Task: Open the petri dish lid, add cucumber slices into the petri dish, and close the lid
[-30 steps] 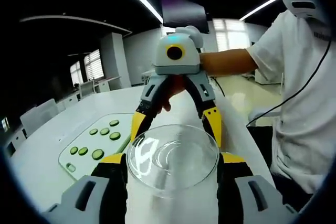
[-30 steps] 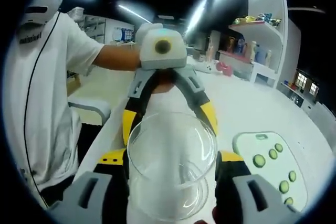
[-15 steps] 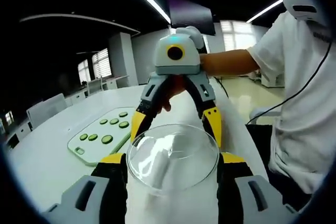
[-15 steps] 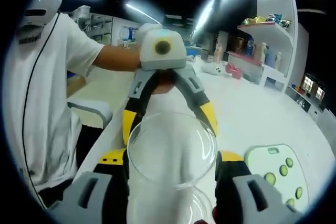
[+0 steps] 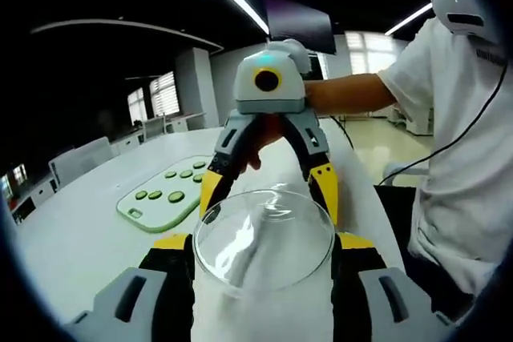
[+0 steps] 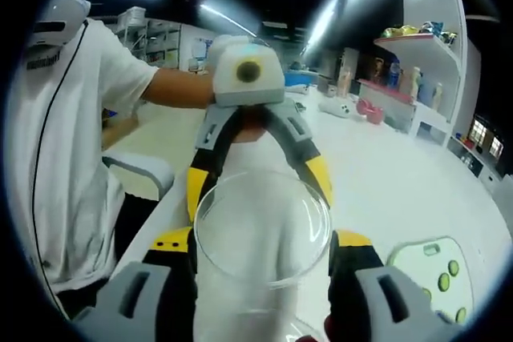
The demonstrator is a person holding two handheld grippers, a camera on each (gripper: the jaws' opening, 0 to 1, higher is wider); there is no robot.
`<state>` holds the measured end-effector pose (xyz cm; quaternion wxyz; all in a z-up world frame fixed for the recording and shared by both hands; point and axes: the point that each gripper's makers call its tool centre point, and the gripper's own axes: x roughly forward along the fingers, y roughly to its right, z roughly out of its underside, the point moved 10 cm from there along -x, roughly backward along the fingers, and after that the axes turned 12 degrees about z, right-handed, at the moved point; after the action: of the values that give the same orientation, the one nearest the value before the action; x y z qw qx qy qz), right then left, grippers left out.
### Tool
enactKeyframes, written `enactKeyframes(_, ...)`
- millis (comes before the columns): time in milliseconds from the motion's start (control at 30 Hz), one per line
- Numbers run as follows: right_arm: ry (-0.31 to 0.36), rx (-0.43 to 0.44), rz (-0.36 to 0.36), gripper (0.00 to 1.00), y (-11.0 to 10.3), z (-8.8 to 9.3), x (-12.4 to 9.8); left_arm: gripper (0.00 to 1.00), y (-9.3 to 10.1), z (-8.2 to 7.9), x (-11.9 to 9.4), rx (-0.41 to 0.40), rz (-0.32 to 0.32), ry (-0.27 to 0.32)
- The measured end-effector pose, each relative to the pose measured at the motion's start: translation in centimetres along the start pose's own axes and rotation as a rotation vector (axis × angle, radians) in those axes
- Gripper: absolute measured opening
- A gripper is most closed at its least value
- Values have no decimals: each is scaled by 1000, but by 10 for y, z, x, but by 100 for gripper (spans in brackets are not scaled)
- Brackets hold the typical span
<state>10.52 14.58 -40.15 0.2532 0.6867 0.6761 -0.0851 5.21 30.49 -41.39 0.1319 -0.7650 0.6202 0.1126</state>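
- The white desk [image 5: 72,254] runs long under you, in a room with ceiling light strips; there are shelves [image 6: 417,46] beyond it in the right gripper view.
- You stand at the desk's edge in a white shirt, both grippers raised and facing each other.
- The green board [image 5: 164,202] with cucumber slices [image 5: 176,196] lies flat on the desk, off to the side and well apart from the glass.
- The petri dish lid [image 5: 264,234] hangs between your left gripper [image 5: 264,250] and right gripper [image 6: 263,250] — both clamp its rim from opposite sides, lifted above the desk.
- My guess: lay the lid aside — the slices come next.
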Motion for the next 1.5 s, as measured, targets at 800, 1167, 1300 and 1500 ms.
enactKeyframes(800,-26,-29,-70,65,3,-5,29,69,5,18,-18,-37,-63,12)
enactKeyframes(1167,-52,-39,-85,65,5,0,38,69,6,27,-18,-51,-79,10)
enactKeyframes(1300,-65,-40,-91,65,5,3,40,69,5,32,-15,-61,-78,0)
enactKeyframes(1500,-74,-40,-96,65,6,7,41,69,5,34,-14,-67,-80,-2)
